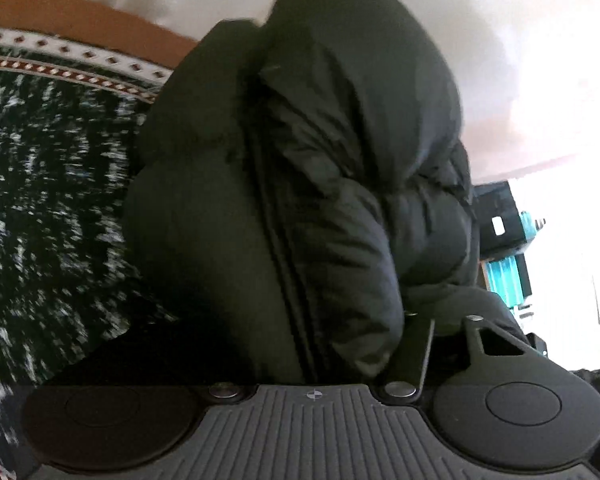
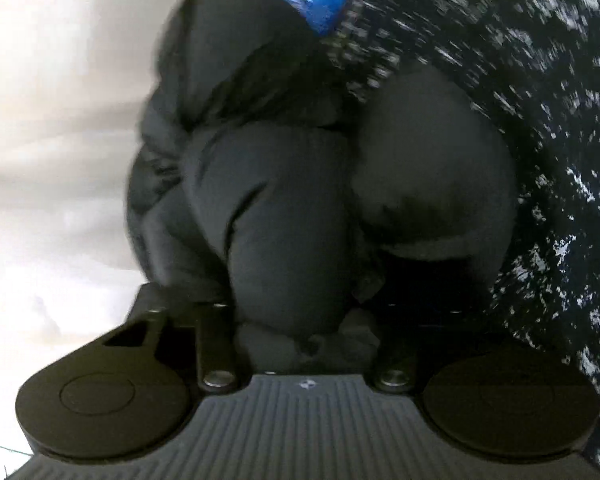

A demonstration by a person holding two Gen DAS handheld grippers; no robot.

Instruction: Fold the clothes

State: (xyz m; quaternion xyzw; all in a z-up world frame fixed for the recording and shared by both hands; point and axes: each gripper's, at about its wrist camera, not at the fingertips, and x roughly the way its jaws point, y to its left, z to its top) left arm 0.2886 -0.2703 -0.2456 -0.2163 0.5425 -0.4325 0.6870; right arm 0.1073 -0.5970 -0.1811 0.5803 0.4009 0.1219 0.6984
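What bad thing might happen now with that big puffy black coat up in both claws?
1. The coat is thick and slippery-looking, so it might slide out of the left claw or the right claw; the fingertips are buried in fabric, so the grip is hard to judge.
2. Both views are blurry, suggesting fast movement, which could shake it loose.
3. It hangs bunched over the patterned blanket, so the fold may land lumpy.

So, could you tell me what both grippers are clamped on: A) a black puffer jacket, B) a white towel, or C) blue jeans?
A: the left gripper and right gripper each have black quilted jacket bunched between their fingers.
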